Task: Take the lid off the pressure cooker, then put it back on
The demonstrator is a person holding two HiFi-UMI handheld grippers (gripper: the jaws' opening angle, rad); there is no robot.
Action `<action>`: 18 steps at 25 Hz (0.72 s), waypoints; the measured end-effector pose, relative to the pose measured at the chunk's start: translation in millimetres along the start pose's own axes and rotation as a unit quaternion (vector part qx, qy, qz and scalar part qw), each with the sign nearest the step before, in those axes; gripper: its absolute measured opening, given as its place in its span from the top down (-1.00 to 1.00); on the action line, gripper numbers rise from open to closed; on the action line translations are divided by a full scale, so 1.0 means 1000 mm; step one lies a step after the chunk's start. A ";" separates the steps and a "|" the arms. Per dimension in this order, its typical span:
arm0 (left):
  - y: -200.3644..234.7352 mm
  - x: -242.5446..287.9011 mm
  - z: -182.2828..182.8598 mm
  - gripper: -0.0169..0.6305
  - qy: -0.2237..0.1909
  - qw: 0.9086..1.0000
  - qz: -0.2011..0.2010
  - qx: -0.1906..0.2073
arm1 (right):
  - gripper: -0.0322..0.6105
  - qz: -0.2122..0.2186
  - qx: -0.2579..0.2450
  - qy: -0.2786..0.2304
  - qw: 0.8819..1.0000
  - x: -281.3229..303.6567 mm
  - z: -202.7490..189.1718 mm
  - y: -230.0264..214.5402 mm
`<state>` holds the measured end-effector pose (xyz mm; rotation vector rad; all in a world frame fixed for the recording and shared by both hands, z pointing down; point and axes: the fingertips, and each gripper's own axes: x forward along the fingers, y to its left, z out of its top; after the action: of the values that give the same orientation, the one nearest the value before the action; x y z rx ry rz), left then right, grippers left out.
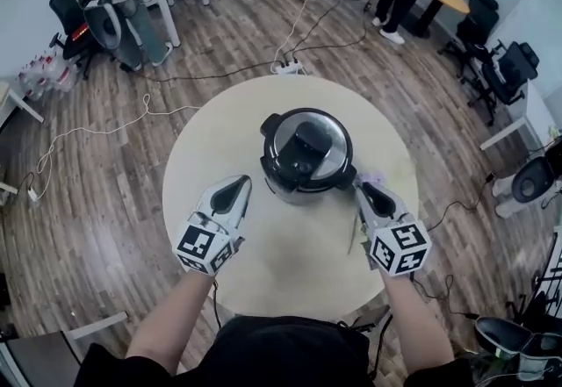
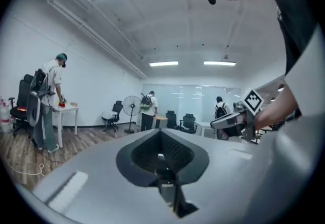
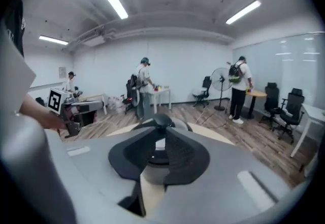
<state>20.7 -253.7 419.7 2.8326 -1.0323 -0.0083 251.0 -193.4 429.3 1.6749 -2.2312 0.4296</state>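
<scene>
Beyond the table (image 1: 290,262) bearing the pressure cooker (image 1: 307,153), a power strip (image 1: 288,68) lies.

Left gripper (image 1: 239,184) closed tight; right gripper (image 1: 362,190) closing, empty

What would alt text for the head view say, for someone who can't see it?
Looking down, a pressure cooker with its lid on stands on a round beige table. A person holds the left gripper, jaws shut, and the right gripper, jaws closing on nothing, at either side of it.
</scene>
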 end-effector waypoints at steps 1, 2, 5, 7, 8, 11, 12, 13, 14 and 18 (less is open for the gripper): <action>0.001 -0.001 0.015 0.94 -0.013 1.000 0.008 0.008 | 0.74 -0.022 0.005 -0.040 0.999 -0.010 0.011 -0.002; 0.002 -0.003 0.030 0.94 -0.024 0.999 0.016 0.014 | 0.79 -0.040 0.009 -0.076 0.996 -0.021 0.021 -0.004; 0.001 -0.011 0.070 0.95 -0.047 0.997 0.048 0.030 | 0.83 -0.066 0.010 -0.154 0.986 -0.049 0.048 0.000; -0.005 -0.019 0.089 0.95 -0.059 0.995 0.068 0.038 | 0.86 -0.075 -0.001 -0.185 0.980 -0.061 0.058 0.006; -0.009 -0.023 0.096 0.95 -0.065 0.994 0.074 0.043 | 0.87 -0.079 -0.004 -0.197 0.977 -0.065 0.060 0.008; -0.021 -0.028 0.110 0.95 -0.084 0.991 0.080 0.061 | 0.87 -0.084 0.004 -0.225 0.971 -0.071 0.064 0.010; -0.025 -0.029 0.113 0.95 -0.087 0.991 0.080 0.067 | 0.87 -0.086 0.007 -0.230 0.969 -0.073 0.064 0.009; -0.027 -0.030 0.115 0.95 -0.089 0.990 0.081 0.073 | 0.88 -0.090 0.008 -0.233 0.968 -0.075 0.064 0.009; -0.030 -0.030 0.116 0.95 -0.088 0.990 0.081 0.077 | 0.88 -0.095 0.006 -0.234 0.968 -0.076 0.064 0.008; -0.037 -0.030 0.115 0.95 -0.084 0.990 0.081 0.077 | 0.88 -0.103 -0.011 -0.234 0.967 -0.078 0.061 0.010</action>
<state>16.1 -219.7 300.1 2.9148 -1.3526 -0.1602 257.5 -148.9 340.6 2.1477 -2.3125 -0.0531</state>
